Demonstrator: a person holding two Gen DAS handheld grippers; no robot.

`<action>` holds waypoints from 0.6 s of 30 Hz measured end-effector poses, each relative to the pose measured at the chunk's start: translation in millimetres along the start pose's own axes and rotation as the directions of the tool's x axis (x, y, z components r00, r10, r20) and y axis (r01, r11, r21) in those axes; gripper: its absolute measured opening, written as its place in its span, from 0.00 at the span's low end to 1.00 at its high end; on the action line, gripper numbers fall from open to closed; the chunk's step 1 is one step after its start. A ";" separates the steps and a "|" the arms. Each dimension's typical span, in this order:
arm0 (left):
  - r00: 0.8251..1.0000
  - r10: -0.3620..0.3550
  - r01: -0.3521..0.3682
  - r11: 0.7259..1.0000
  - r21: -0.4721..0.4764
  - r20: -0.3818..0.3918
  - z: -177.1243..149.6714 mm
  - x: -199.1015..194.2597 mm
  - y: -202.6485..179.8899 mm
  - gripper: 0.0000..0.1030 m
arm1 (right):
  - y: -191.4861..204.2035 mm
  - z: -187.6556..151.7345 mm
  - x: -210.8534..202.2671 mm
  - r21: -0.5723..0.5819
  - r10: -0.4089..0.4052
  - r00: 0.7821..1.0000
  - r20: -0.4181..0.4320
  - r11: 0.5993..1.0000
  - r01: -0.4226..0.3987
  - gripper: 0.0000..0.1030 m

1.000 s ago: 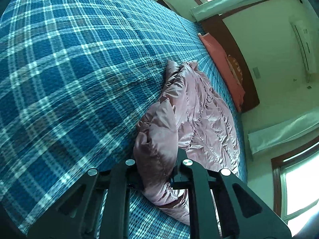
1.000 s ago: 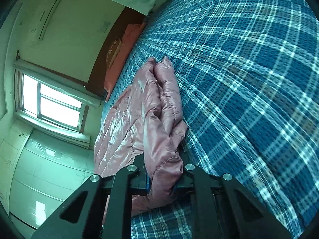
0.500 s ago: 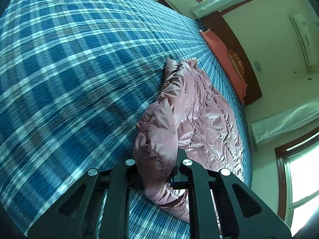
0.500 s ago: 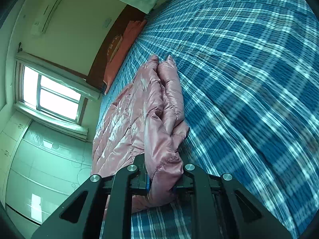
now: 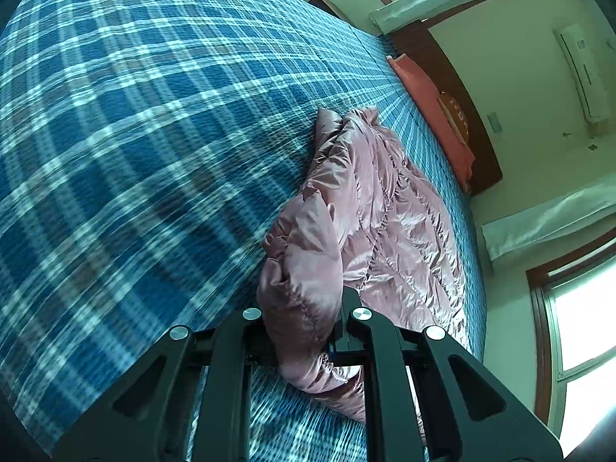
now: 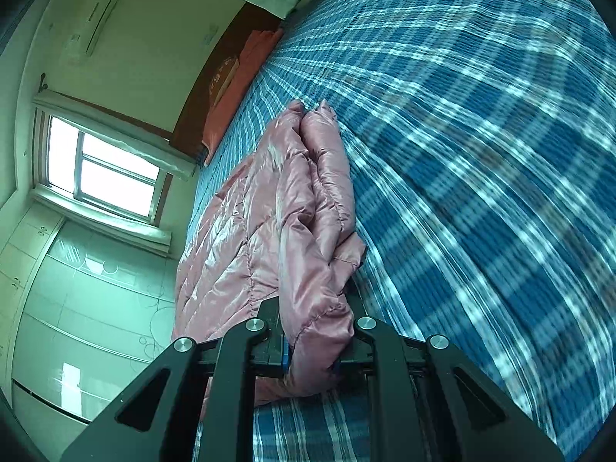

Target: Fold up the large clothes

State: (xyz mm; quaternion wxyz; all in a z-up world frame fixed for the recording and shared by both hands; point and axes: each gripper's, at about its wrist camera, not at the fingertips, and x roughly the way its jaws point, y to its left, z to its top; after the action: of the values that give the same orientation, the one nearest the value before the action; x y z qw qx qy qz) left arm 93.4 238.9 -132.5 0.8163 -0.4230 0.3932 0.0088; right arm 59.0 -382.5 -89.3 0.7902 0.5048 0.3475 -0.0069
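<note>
A shiny pink quilted down jacket point(image 5: 389, 208) lies on a bed covered by a blue plaid blanket point(image 5: 134, 134). My left gripper point(image 5: 304, 319) is shut on a bunched edge of the jacket and holds it lifted off the bed. In the right wrist view the same jacket point(image 6: 277, 200) stretches away from me over the blanket point(image 6: 481, 154). My right gripper point(image 6: 315, 331) is shut on another bunched edge of it. Both pinched folds hide the fingertips.
An orange-red pillow point(image 5: 435, 115) lies at the dark wooden headboard point(image 5: 462, 107); it also shows in the right wrist view point(image 6: 238, 88). Windows point(image 6: 104, 169) and white cabinets point(image 6: 69, 308) stand beyond the bed. An air conditioner point(image 5: 581, 73) hangs on the wall.
Both grippers keep their hold on the jacket and move with it across the bed; the blanket is motion-blurred and the view has shifted slightly. The jacket's shape is nearly the same.
</note>
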 end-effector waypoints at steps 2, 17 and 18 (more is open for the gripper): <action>1.000 -0.001 0.001 1.000 0.002 -0.001 -0.1 -2.7 3.2 0.13 | -1.7 -0.5 -0.2 0.003 0.002 1.000 -0.003 1.000 -0.002 0.14; 0.999 0.020 -0.020 1.000 0.009 0.045 10.5 -22.5 27.3 0.37 | -37.6 23.3 2.8 0.076 -0.004 0.999 0.038 0.997 0.001 0.34; 0.999 0.028 -0.028 1.000 0.004 0.042 11.6 -23.0 31.6 0.37 | -41.4 25.4 2.3 0.079 -0.005 0.999 0.038 0.997 0.002 0.34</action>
State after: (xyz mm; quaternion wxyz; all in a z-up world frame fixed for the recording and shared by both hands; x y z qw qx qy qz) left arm 73.9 274.7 -135.3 0.8251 -0.4153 0.3821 0.0282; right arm 59.5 -422.5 -117.1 0.7759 0.5350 0.3327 -0.0316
